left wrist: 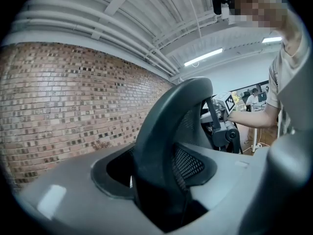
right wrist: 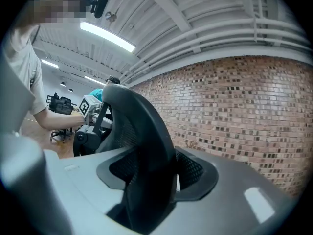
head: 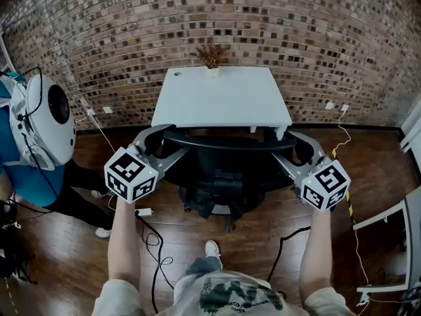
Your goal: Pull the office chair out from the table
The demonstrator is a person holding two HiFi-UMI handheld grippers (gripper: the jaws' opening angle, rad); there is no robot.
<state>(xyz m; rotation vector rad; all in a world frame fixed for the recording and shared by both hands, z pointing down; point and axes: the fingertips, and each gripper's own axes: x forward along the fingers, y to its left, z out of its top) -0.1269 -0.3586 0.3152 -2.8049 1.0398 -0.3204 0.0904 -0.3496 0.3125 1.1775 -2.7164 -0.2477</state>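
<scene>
A black mesh office chair (head: 223, 176) stands at the near edge of the white table (head: 223, 97), its seat partly under the top. My left gripper (head: 168, 143) is shut on the left end of the curved backrest rim (head: 227, 141), and my right gripper (head: 285, 147) is shut on the right end. In the left gripper view the dark rim (left wrist: 161, 146) runs up between the grey jaws, with the right gripper (left wrist: 222, 129) visible past it. The right gripper view shows the same rim (right wrist: 146, 151) between its jaws.
A brick wall backs the table, and a small dried plant (head: 212, 54) sits on the table's far edge. A person in teal beside a white rounded device (head: 46, 120) stands at the left. Cables (head: 154, 242) trail over the wooden floor. A white frame (head: 388, 242) stands at the right.
</scene>
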